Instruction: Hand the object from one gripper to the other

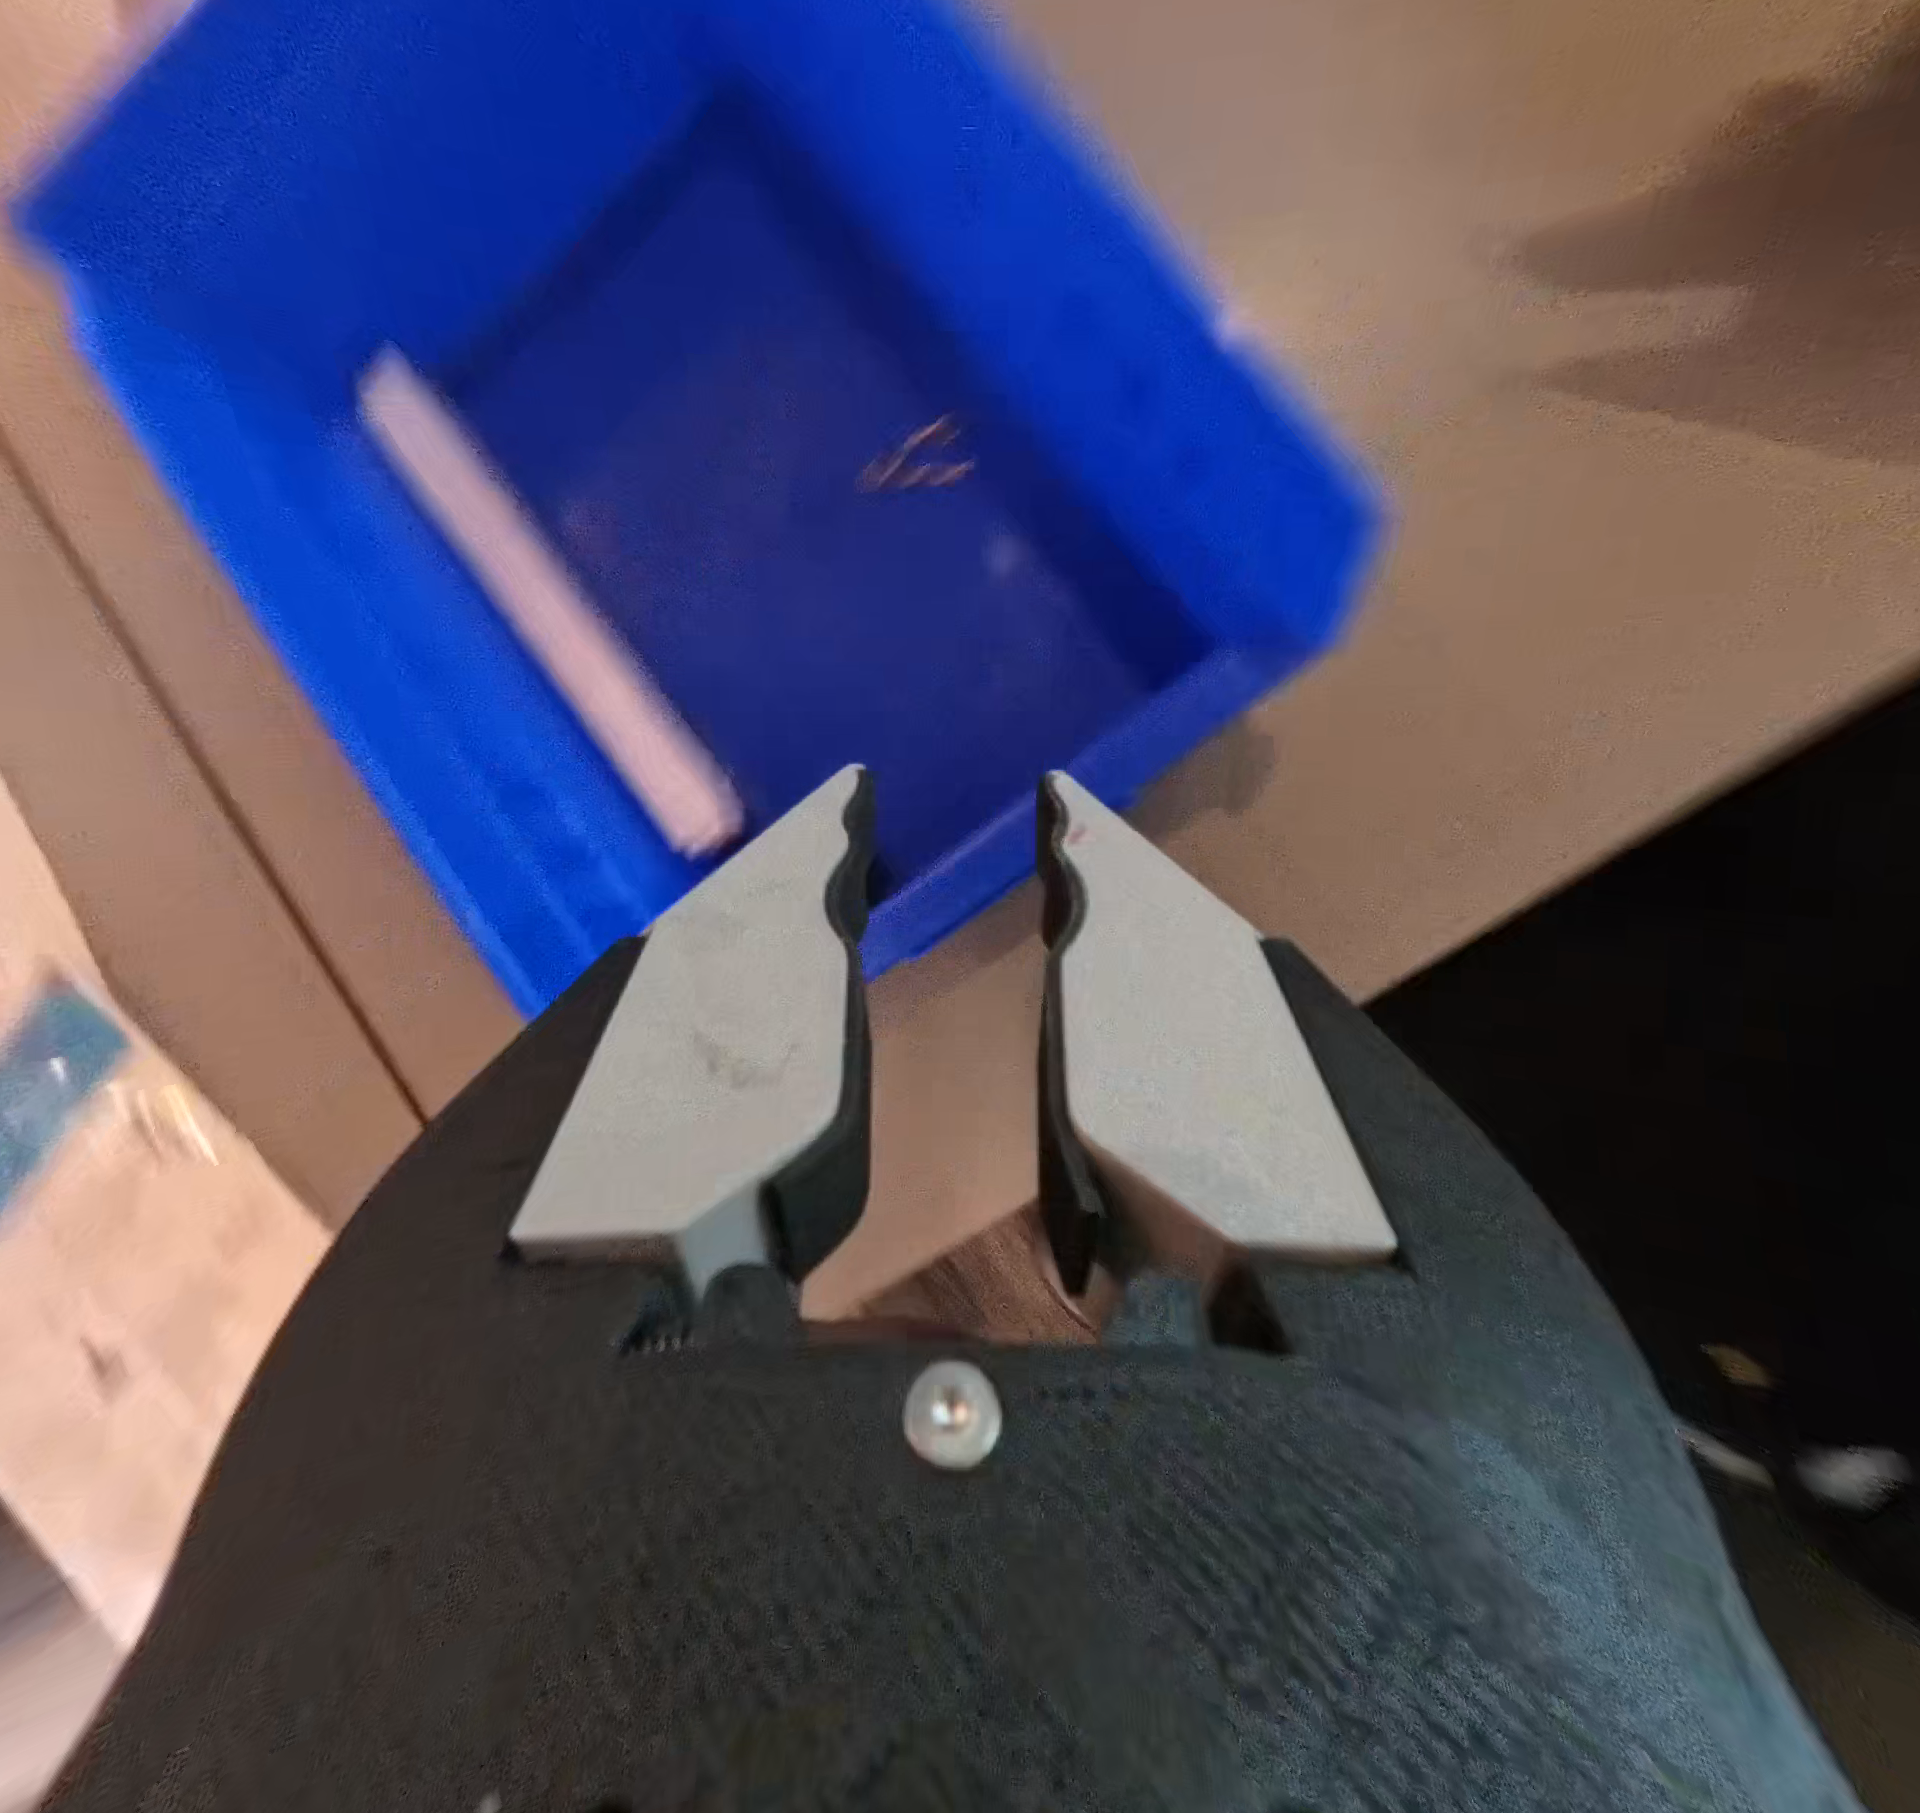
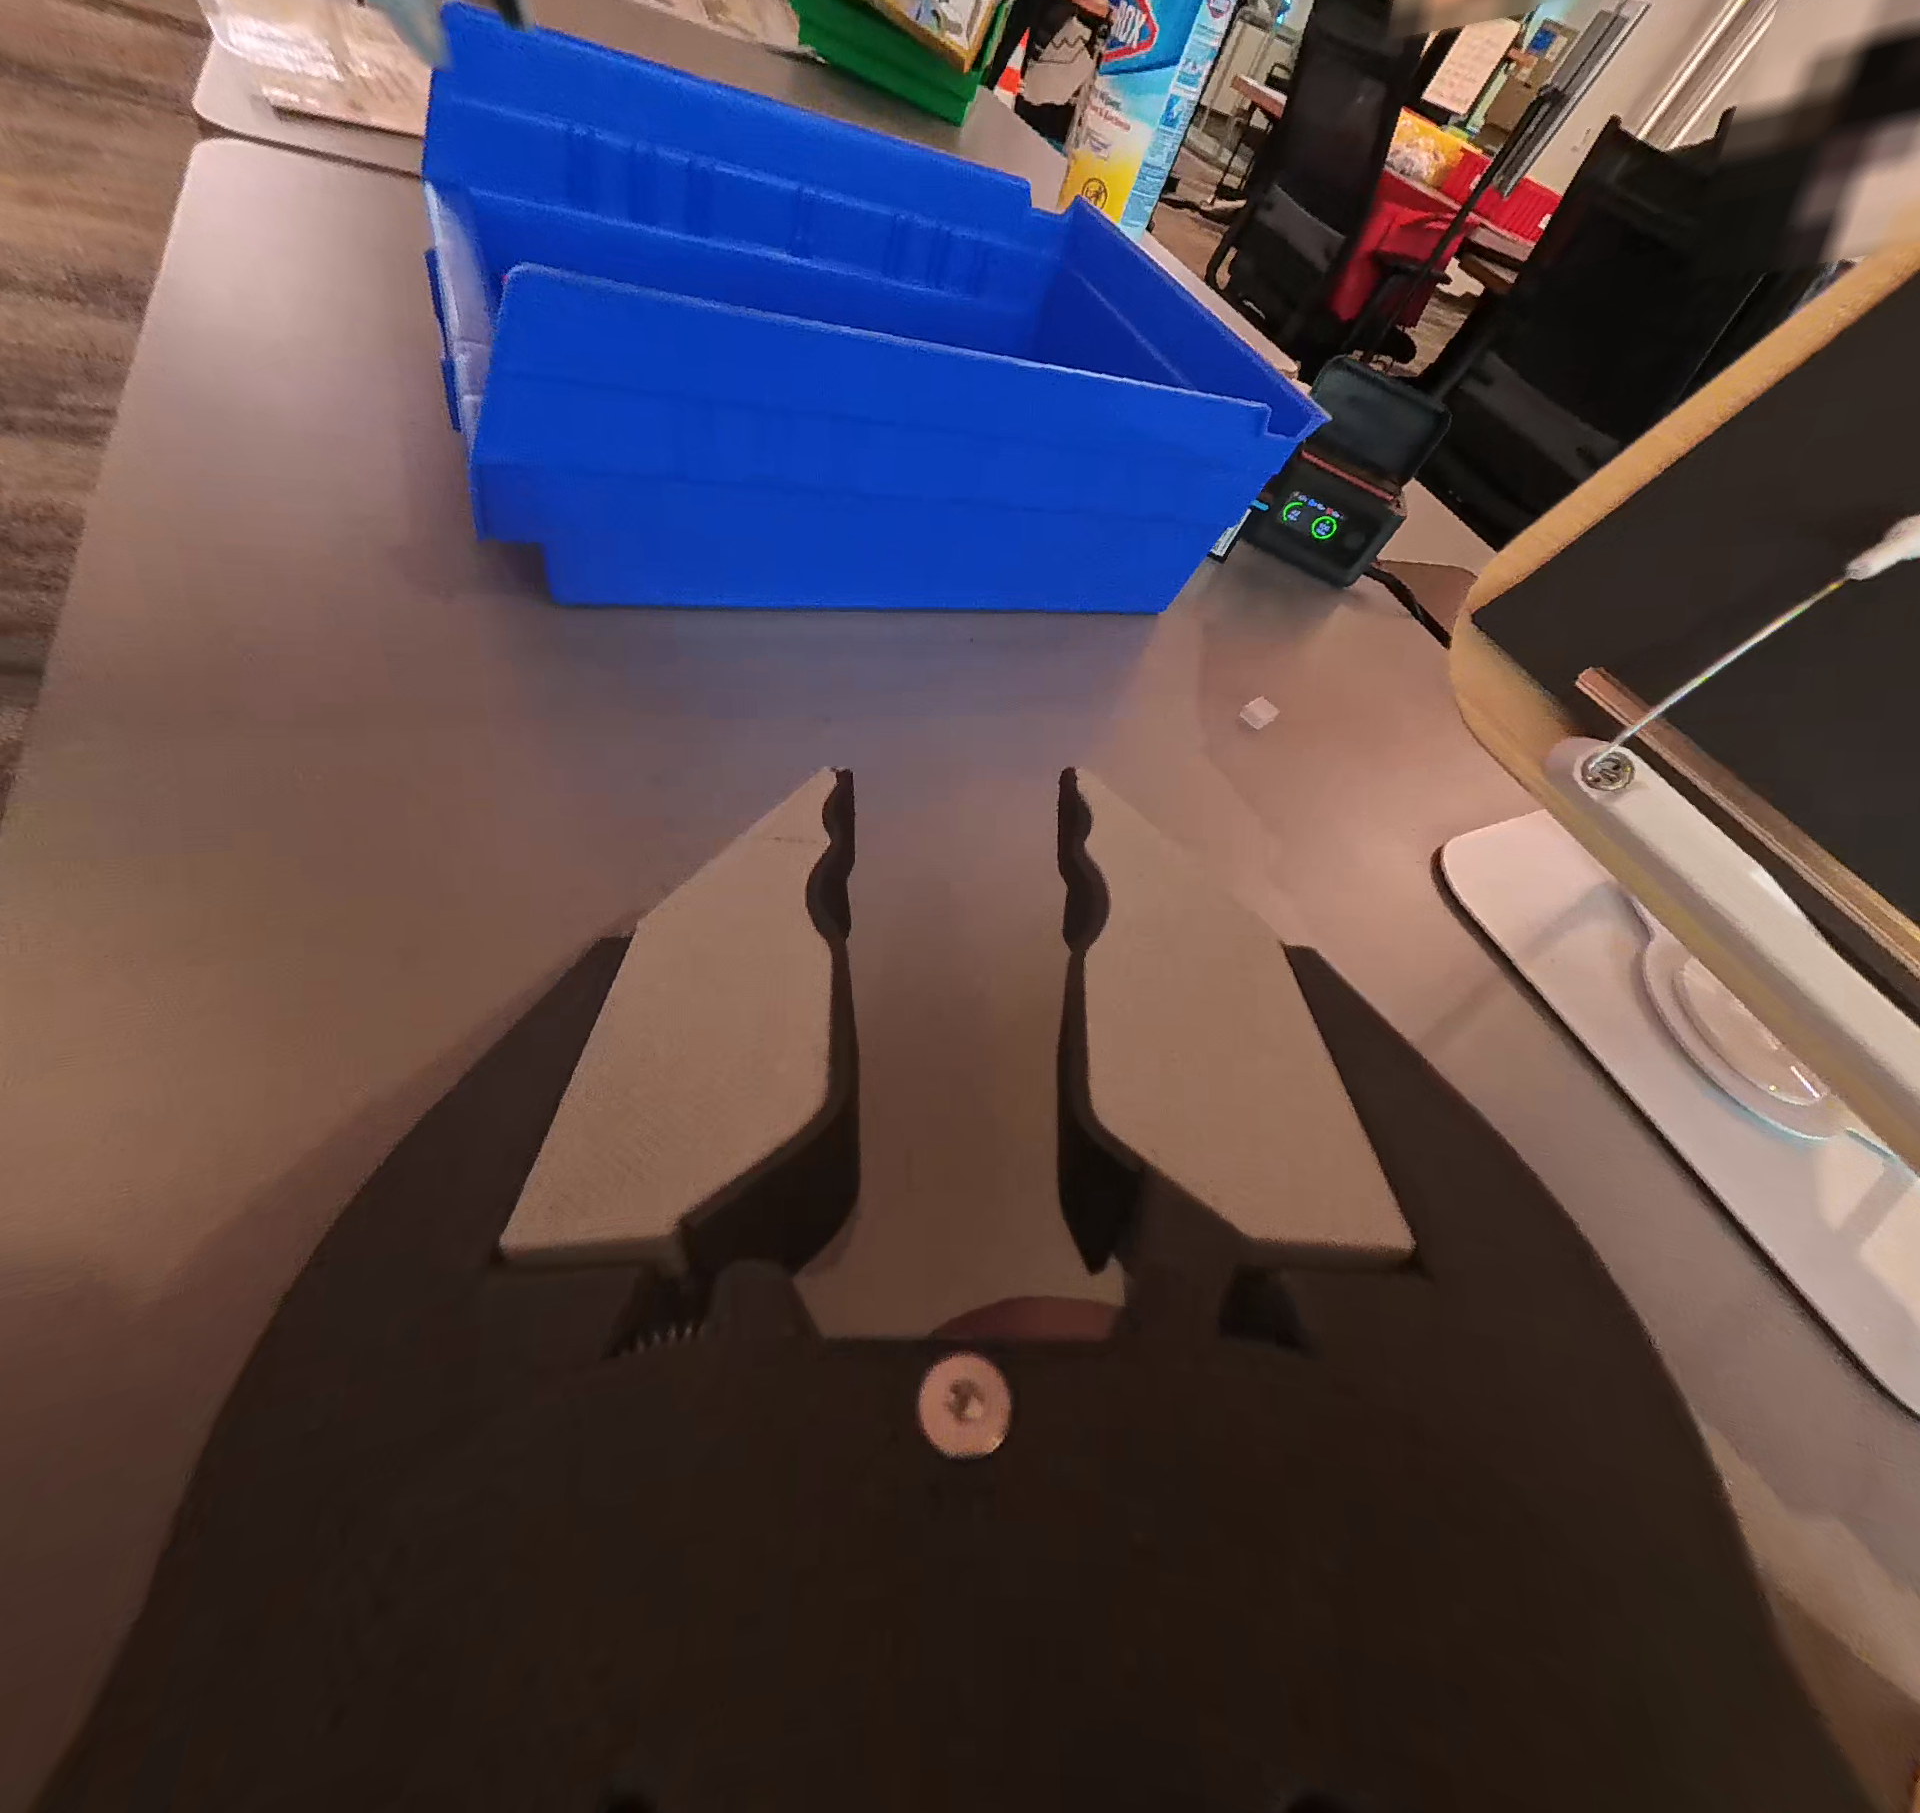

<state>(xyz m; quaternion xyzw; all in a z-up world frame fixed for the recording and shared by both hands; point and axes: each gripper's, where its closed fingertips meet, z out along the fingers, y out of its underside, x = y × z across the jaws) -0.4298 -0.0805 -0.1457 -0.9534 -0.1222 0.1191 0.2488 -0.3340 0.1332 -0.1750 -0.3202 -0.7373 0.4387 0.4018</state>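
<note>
Grey table (image 2: 312, 724) in a cluttered workroom; black chairs (image 2: 1340, 205) behind.

The bin (image 1: 343, 236) is bright blue, its floor a darker blue, with a pale lilac-white strip (image 1: 540, 600) along one inner wall at 9 o'clock. The table (image 2: 312, 724) is plain grey-brown. Both the left gripper (image 1: 954, 797) and the right gripper (image 2: 956, 797) have light grey fingers, black inner pads and black bodies. At 12 o'clock beyond the bin stands a green tray (image 2: 883, 49).

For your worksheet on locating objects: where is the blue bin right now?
The blue bin sits on the grey table, ahead of the right gripper, beside a small black device.
</note>
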